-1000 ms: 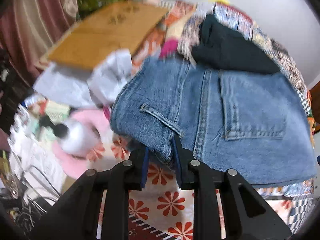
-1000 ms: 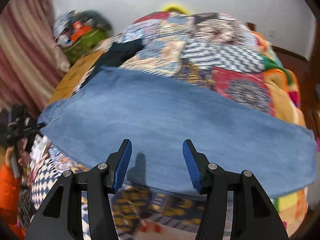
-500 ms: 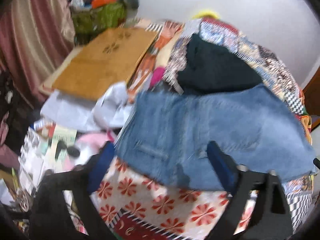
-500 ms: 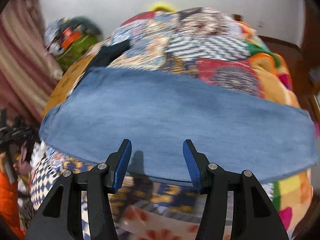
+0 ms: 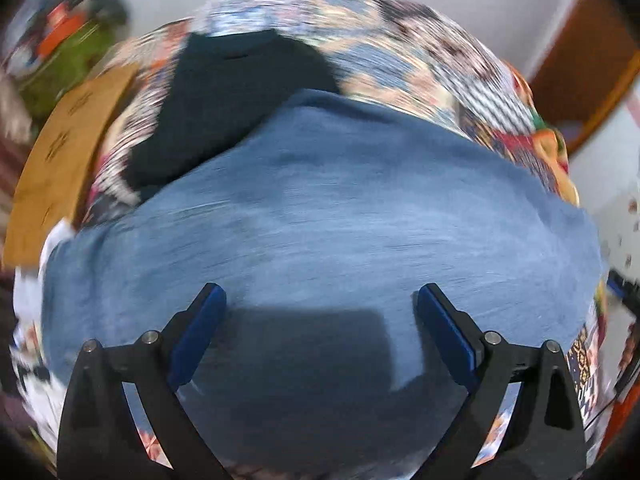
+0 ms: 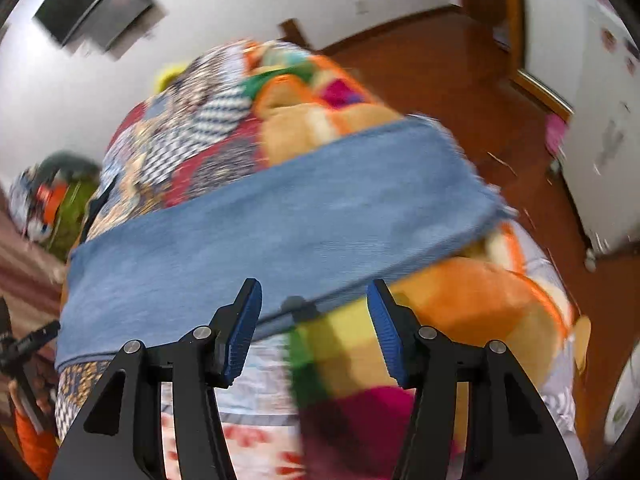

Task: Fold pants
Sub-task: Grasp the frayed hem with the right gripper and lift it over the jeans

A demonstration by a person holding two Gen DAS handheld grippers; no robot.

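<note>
The blue denim pants (image 5: 320, 232) lie folded in half lengthwise across a patchwork bed. In the left wrist view my left gripper (image 5: 320, 328) is open wide and empty, hovering just above the denim and casting a dark shadow on it. In the right wrist view the pants (image 6: 248, 232) run as a long band, with the frayed hem end (image 6: 472, 184) at the right. My right gripper (image 6: 314, 332) is open and empty over the band's near edge, toward the hem end.
A folded black garment (image 5: 232, 92) lies on the patchwork quilt (image 5: 420, 72) beyond the pants. A wooden board (image 5: 60, 152) sits at the left. Orange plush bedding (image 6: 460, 300) lies under the hem end, with wooden floor (image 6: 440, 64) beyond.
My left gripper let go of the waistband, opened wide and swung right over the middle of the pants. My right gripper stayed open and swung right toward the hem end.
</note>
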